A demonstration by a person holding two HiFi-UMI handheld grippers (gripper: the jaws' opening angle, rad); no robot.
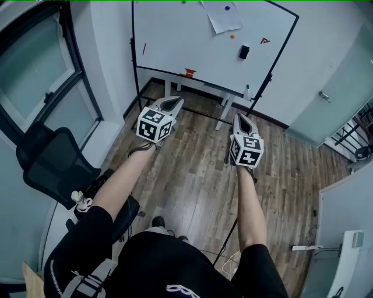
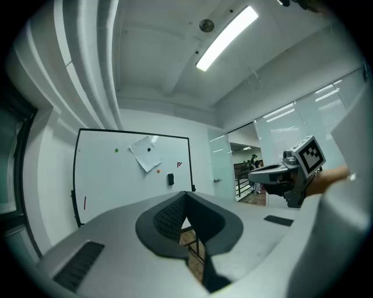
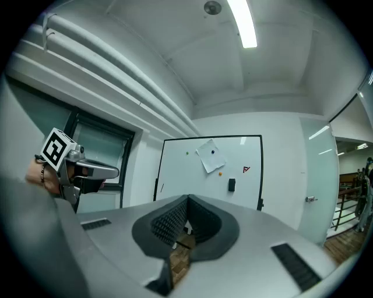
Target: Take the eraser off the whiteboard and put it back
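Facing the whiteboard point(image 1: 175, 41), not yet reaching.
Both closed and empty, left tool point(image 1: 171, 103) and right tool point(image 1: 241, 121) point level toward the eraser point(image 1: 244, 52) stuck near its right edge.

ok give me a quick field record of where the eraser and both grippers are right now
eraser: black, stuck on the whiteboard, below and right of the paper sheet
left gripper: shut, empty, level, facing the whiteboard
right gripper: shut, empty, level, facing the whiteboard
contact: neither gripper touches the eraser
task step: eraser not yet taken
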